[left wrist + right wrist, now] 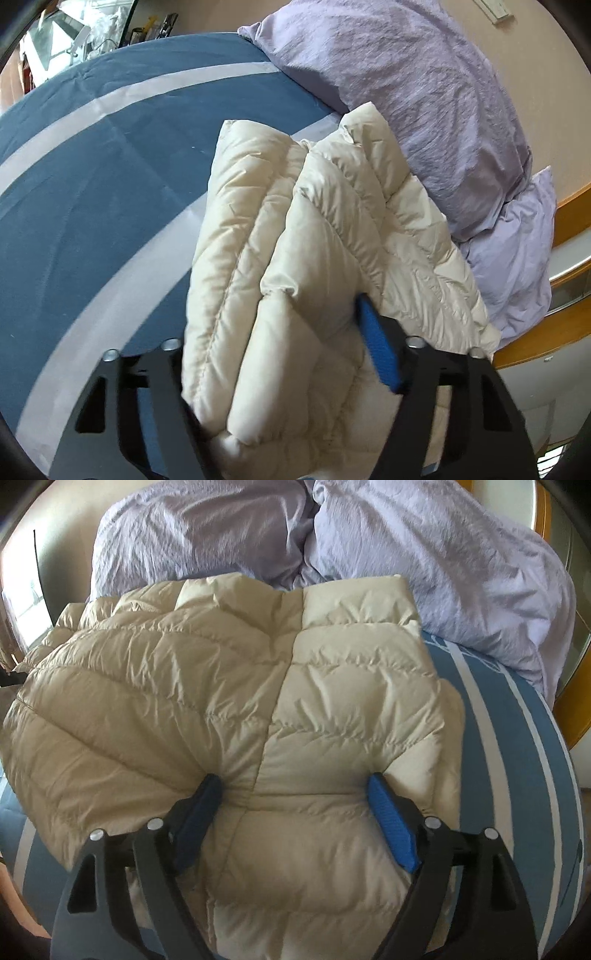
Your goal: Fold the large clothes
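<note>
A: What lies on the blue striped bed (92,192)?
B: Lilac pillows (461,576) at the far end, the cream puffer jacket (229,701) near them.
A: And the claws?
B: Left gripper (284,369) and right gripper (295,797) each pinch jacket folds.

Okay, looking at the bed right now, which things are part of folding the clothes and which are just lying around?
Part of the job:
- puffer jacket, cream, quilted
- left gripper, clamped on the jacket
- right gripper, clamped on the jacket

Just lying about:
- purple duvet, bunched beyond the jacket
- blue striped bedsheet
- wooden bed frame
</note>
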`<state>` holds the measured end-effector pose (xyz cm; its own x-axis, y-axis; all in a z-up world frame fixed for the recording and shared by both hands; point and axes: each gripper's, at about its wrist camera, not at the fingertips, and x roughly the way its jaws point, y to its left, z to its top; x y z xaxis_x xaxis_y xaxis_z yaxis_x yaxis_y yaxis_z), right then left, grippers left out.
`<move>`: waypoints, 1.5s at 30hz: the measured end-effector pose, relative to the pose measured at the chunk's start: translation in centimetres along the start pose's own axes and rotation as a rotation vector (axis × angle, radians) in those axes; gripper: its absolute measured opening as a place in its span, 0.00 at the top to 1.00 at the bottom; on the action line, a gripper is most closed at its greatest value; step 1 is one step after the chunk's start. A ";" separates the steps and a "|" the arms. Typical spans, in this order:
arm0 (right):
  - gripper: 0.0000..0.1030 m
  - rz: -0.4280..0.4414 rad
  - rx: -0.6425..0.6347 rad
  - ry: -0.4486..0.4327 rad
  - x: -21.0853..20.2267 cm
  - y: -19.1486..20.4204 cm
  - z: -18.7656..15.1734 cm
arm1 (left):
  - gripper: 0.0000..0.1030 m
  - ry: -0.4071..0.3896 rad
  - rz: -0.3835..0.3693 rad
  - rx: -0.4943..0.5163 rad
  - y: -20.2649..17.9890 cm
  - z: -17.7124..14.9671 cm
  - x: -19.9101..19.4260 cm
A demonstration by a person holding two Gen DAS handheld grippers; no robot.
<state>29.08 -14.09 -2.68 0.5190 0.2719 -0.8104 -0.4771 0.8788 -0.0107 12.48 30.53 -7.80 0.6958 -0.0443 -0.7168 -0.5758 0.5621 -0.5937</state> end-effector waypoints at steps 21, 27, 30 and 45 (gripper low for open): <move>0.18 0.033 0.035 -0.013 0.9 -0.5 -0.7 | 0.78 -0.102 -0.322 0.141 -13.0 0.4 -6.6; 0.17 0.047 0.046 -0.013 1.1 -0.7 -0.8 | 0.78 -0.048 -0.436 0.239 -19.3 -2.4 -6.5; 0.17 0.054 0.052 -0.014 1.0 -0.7 -0.9 | 0.78 -0.010 -0.480 0.271 -21.8 -3.9 -5.8; 0.16 0.098 0.075 -0.022 1.0 -1.3 -1.0 | 0.78 0.218 -0.536 0.369 -30.6 -11.5 1.5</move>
<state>29.49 -15.41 -4.05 0.4881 0.3659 -0.7923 -0.4723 0.8742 0.1128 26.21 3.73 5.02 0.7195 -0.5382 -0.4389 0.0349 0.6592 -0.7512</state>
